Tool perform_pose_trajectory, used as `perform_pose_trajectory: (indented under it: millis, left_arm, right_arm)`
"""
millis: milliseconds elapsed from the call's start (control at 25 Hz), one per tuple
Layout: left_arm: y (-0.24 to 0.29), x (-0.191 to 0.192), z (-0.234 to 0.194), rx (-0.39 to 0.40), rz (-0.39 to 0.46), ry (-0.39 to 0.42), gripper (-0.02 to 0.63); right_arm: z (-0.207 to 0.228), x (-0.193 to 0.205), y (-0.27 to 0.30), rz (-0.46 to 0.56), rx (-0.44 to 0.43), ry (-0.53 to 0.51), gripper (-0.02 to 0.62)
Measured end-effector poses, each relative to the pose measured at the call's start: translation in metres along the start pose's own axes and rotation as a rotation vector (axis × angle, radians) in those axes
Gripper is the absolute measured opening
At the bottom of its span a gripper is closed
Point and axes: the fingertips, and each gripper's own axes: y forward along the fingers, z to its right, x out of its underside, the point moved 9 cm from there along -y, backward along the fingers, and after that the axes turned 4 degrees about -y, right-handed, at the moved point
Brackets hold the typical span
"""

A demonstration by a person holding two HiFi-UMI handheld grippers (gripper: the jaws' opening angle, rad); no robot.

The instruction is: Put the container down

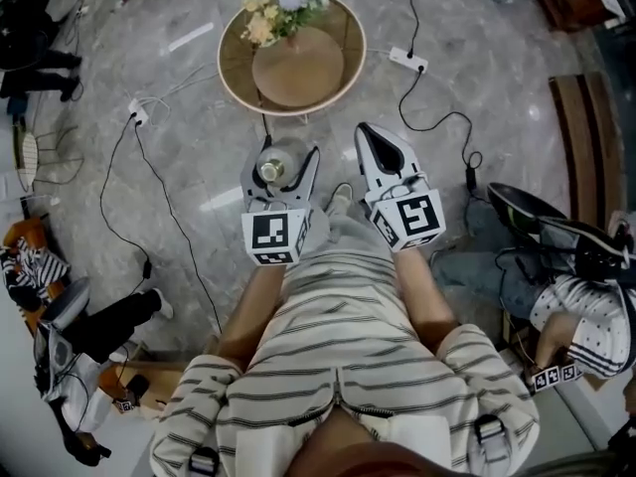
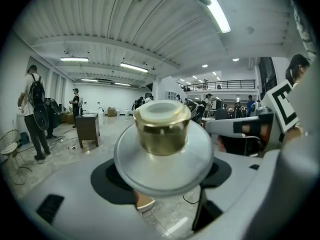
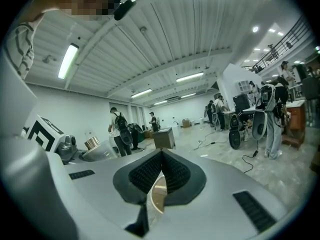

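The container [image 1: 275, 162] is a clear rounded jar with a gold cap [image 2: 162, 126]. It stands upright between the jaws of my left gripper [image 1: 281, 175], which is shut on its wide body [image 2: 165, 159], held above the floor just short of the round wooden table [image 1: 235, 66]. In the right gripper view the jar [image 3: 98, 152] shows at the far left. My right gripper [image 1: 381, 150] is alongside to the right, shut with its ribbed pads [image 3: 172, 173] meeting and nothing between them.
A flower bouquet [image 1: 282, 10] and a tan round mat lie on the table. A power strip [image 1: 408, 61] and black cables trail over the marble floor. A seated person [image 1: 556, 296] and a wooden bench [image 1: 586, 132] are at the right.
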Motion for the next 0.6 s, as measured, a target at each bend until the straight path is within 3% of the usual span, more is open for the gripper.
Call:
perform_pose_trajectory:
  millis: [440,600]
  left_arm:
    - [0.045,0.010,-0.015,0.006,-0.041,0.052,0.331]
    - [0.039,0.031,-0.030,0.027,-0.036,0.059,0.331]
  right_arm:
    - [0.022,0.028,0.034,-0.056,0.002,0.003,0.005]
    - [0.002,0.054,0.037,-0.056,0.016,-0.014,0.006]
